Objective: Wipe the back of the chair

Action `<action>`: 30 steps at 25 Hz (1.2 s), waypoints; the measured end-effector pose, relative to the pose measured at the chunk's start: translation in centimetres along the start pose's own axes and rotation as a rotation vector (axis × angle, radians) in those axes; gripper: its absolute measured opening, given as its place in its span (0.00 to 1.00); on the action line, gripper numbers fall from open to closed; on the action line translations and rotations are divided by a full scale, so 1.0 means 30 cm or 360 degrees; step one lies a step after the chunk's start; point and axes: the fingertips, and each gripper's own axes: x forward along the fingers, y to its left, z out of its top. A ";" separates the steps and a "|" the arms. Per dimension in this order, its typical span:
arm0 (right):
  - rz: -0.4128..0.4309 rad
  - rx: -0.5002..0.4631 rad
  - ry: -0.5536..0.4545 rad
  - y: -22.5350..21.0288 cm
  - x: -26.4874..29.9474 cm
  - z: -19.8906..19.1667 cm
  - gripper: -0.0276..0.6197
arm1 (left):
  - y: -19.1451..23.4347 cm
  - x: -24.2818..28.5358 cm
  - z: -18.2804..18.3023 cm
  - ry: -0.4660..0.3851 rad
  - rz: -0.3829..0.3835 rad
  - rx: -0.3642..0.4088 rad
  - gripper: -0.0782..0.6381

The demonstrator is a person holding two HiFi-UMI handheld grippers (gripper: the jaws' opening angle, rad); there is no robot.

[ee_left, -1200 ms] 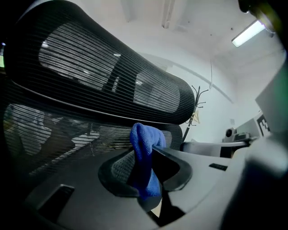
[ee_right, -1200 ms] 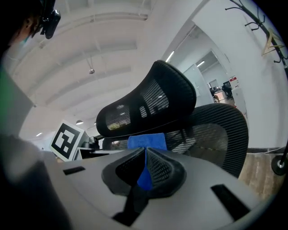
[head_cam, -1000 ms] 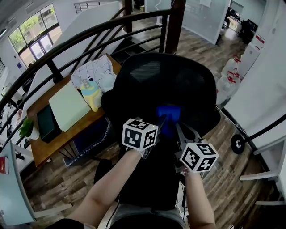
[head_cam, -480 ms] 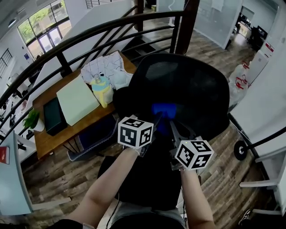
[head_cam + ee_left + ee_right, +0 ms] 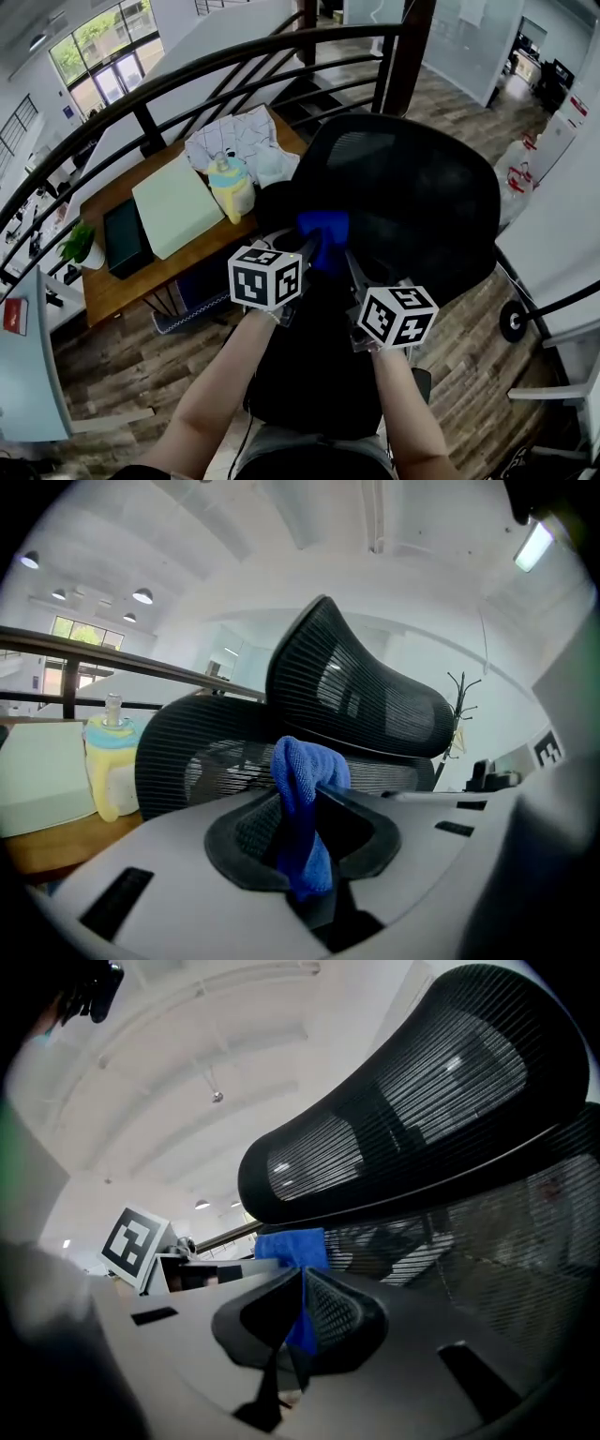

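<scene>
Change since one second ago – both grippers and the blue cloth (image 5: 323, 234) have shifted leftward across the chair back (image 5: 431, 187). The cloth was near the middle of the mesh panel and now sits at its left part. The head view has swung too, so the desk (image 5: 117, 292) and railing (image 5: 187, 73) lie further right in frame.

Chair back: black mesh, seen from above in the head view, with its long axis running left to right. The curved headrest (image 5: 403, 1110) stands above the main panel in both gripper views.

Cloth: blue, bunched. In the left gripper view it stands roughly upright, its top fold flopped over just in front of the mesh. In the head view it lies against the chair back, just beyond the jaw tips.

Left gripper (image 5: 312, 255): jaws clamped together on the cloth, which fills the narrow gap between them. Its marker cube (image 5: 265, 275) sits near the wrist.

Right gripper (image 5: 349, 262): jaws pinched on a thin strip of the same cloth, the rest bulging out above the tips.

Grippers lie side by side, tips converging on the cloth.

Also present – a yellow bottle (image 5: 232, 192) and a pale green pad (image 5: 176, 216) on the desk beyond the chair.
</scene>
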 end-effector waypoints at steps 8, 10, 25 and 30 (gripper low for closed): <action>0.0073 0.0000 0.0027 0.059 0.072 -0.020 0.09 | 0.139 -0.074 0.016 -0.0012 0.0151 -0.0003 0.24; 0.0085 0.0000 0.0035 0.069 0.085 -0.023 0.09 | 0.175 -0.090 0.017 -0.0008 0.0211 0.0002 0.24; 0.0037 0.0029 0.0061 0.007 0.025 -0.051 0.09 | 0.163 -0.175 0.003 -0.0018 0.0194 0.0012 0.24; -0.0017 0.0048 0.0060 -0.046 -0.048 -0.069 0.09 | 0.040 -0.160 -0.016 0.0011 0.0056 0.0073 0.24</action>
